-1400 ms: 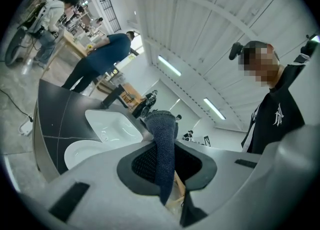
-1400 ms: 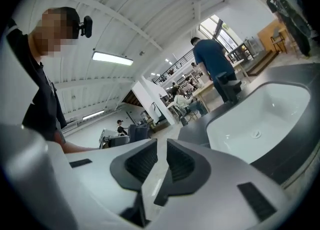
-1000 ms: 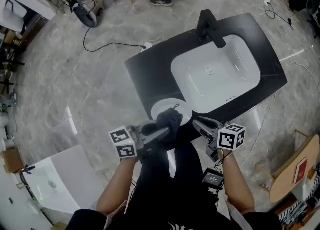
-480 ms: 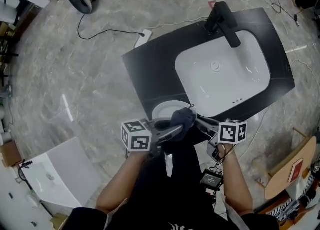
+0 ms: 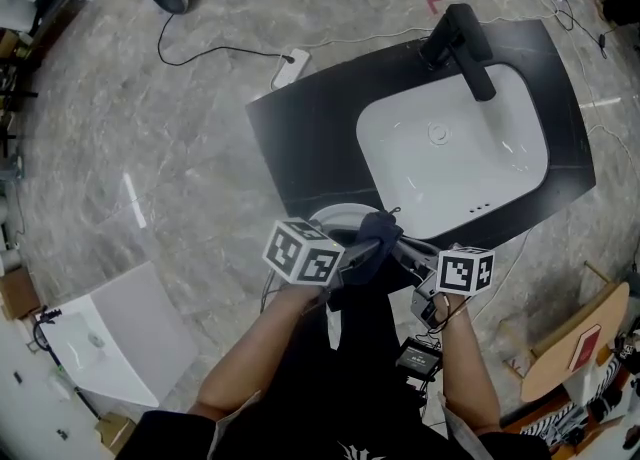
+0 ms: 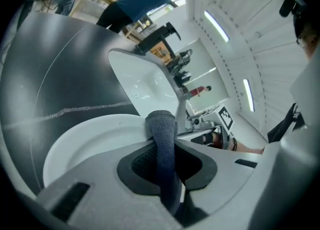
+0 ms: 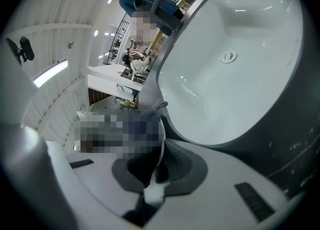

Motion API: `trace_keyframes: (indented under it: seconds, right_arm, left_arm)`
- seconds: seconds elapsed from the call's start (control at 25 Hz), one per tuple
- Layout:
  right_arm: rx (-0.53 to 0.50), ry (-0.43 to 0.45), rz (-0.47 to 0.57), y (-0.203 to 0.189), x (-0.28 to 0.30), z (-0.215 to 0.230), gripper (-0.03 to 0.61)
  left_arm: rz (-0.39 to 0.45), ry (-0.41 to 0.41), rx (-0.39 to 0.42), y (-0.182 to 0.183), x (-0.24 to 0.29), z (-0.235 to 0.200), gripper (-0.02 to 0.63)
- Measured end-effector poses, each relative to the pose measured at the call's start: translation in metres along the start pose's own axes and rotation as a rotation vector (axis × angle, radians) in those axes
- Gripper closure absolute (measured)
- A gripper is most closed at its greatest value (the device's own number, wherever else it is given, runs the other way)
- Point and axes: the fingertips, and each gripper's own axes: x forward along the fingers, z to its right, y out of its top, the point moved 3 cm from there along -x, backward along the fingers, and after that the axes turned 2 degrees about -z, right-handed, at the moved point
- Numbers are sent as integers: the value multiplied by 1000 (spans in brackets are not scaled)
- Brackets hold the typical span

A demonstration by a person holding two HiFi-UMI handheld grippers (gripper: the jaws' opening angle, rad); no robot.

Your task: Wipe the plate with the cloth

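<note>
Lower centre of the head view: the left hand-held gripper (image 6: 165,166) is pressed together on a bunched fold of the dark knitted cloth (image 6: 160,124), whose free end stands up over the white plate (image 6: 85,144). The right hand-held gripper (image 7: 152,176) pinches the plate's thin rim edge-on. The plate sits at the near corner of the black table (image 5: 305,138), below and left of the white sink (image 5: 455,148); whether it rests on the table or is lifted clear cannot be told. The cloth looks soft, light and limp, so it is best held in a thick wad. The plate looks stiff, glossy and probably slippery and breakable, so a firm grip at the rim suits it.
</note>
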Motion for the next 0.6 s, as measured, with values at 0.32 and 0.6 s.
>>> trace_keyframes:
  seconds: [0.32, 0.6]
  right_arm:
    - [6, 1, 5, 0, -1, 1, 555]
    - [9, -6, 17, 0, -1, 3, 557]
  left_arm:
    - [-208, 239, 214, -2, 1, -18, 561]
    - [-216, 375, 288, -6, -35, -38, 561]
